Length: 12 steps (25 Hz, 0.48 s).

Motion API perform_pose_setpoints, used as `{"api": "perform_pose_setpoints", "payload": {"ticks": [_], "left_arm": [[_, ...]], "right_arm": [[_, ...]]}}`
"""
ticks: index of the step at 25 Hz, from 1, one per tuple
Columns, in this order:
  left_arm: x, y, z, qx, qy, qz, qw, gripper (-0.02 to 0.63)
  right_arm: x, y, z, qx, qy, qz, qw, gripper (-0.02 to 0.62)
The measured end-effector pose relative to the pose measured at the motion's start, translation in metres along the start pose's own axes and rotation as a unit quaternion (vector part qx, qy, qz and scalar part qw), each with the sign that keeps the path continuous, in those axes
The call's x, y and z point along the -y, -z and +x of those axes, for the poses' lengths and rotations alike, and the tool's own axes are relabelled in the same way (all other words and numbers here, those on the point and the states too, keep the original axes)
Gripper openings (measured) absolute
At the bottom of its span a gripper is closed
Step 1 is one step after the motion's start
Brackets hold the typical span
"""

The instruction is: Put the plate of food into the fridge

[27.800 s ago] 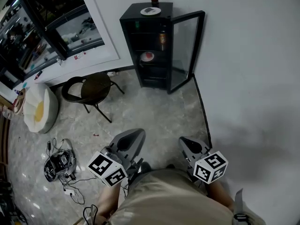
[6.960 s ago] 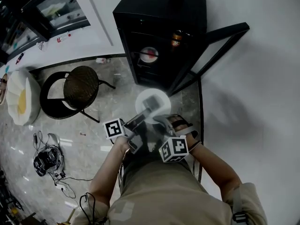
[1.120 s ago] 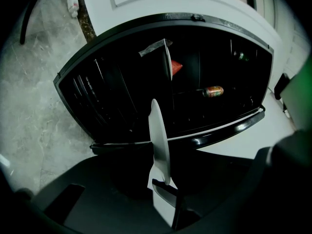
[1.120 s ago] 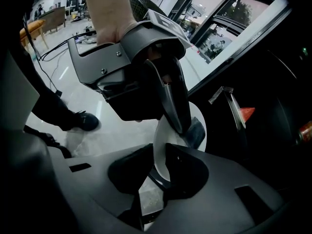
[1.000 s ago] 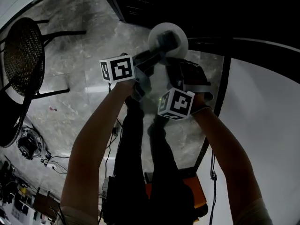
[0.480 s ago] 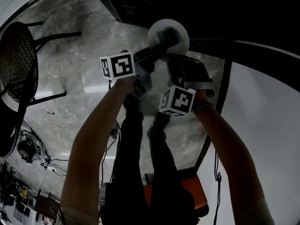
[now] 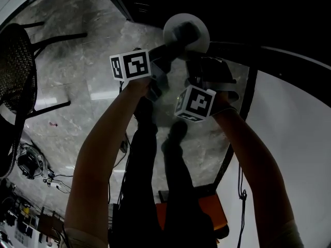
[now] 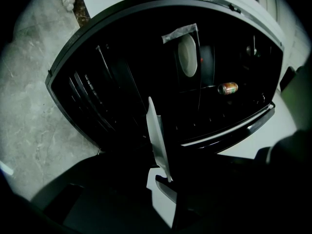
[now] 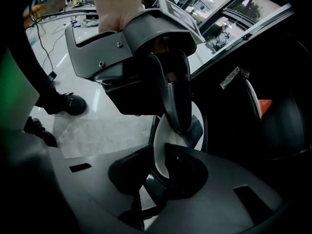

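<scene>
Both grippers hold a white plate [image 7: 187, 26] at the mouth of the open black fridge [image 7: 155, 1]. My left gripper [image 7: 173, 41] is shut on the plate's left rim; its upper jaw lies across the plate's top. My right gripper [image 7: 199, 61] is shut on the near right rim. The left gripper view shows the plate [image 8: 157, 138] edge-on between that gripper's [image 8: 165, 182] dark jaws, facing the fridge shelves [image 8: 122, 82]. In the right gripper view the plate [image 9: 163, 143] is pinched in my right gripper [image 9: 158, 165], with the left gripper [image 9: 175, 96] clamped opposite. Any food on the plate is hidden.
Inside the fridge another white plate [image 8: 187, 55] rests on a shelf, and a can [image 8: 227, 87] sits beside it. The glass fridge door [image 7: 251, 81] stands open on the right against the white wall. A black chair [image 7: 15, 61] is at the left on the marble floor.
The plate and both grippers have edged slightly forward toward the fridge opening. Both grips are unchanged.
</scene>
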State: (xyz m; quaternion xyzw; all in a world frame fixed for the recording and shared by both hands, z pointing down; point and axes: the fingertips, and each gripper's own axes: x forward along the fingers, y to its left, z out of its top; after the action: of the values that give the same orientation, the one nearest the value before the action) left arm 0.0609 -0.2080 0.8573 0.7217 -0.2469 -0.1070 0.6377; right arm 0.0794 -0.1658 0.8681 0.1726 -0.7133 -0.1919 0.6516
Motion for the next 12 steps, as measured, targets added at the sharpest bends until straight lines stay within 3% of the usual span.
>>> {"api": "perform_pose_setpoints", "payload": {"ticks": [12], "left_arm": [[-0.013,-0.007,0.021,0.013,-0.001,-0.010,0.9999,0.061]], "right_arm": [[0.012,0.015,0.020,-0.022,0.007,0.004,1.000,0.068]]}}
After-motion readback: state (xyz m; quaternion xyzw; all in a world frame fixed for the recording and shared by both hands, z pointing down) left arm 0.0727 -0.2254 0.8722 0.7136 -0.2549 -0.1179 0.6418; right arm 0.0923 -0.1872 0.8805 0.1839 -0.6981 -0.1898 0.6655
